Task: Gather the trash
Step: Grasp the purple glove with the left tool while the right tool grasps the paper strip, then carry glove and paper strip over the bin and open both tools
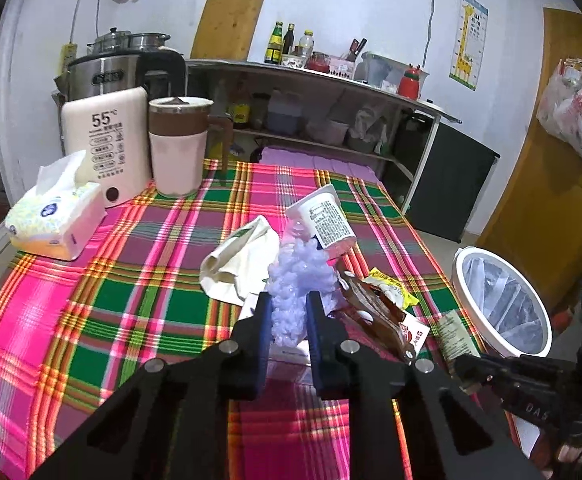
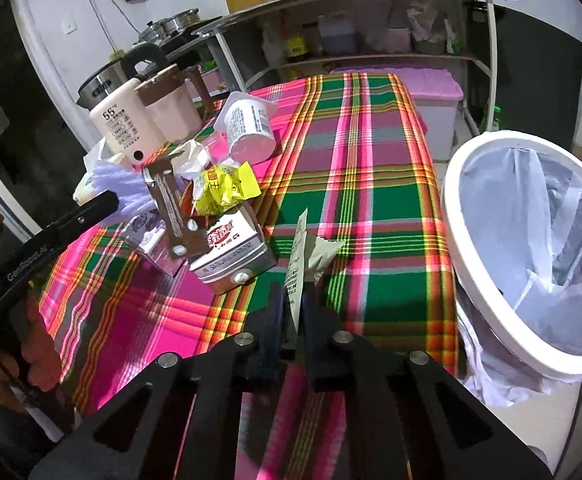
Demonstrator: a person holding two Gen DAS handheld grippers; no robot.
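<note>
Trash [image 1: 297,280]: crumpled lilac plastic, flat printed wrapper [image 2: 297,264]

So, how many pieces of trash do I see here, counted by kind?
Cartons: 2, red-printed carton, purple-printed carton
Wrappers: 3, brown wrapper, yellow wrapper, grey-green sachet
Cups: 2, yogurt cup, crushed paper cup
Plastic: 1, purple crinkled plastic
Total: 8

Right tool [image 2: 299,312] pinches a grey-green wrapper [image 2: 311,256] beside bin [image 2: 467,256].
</note>
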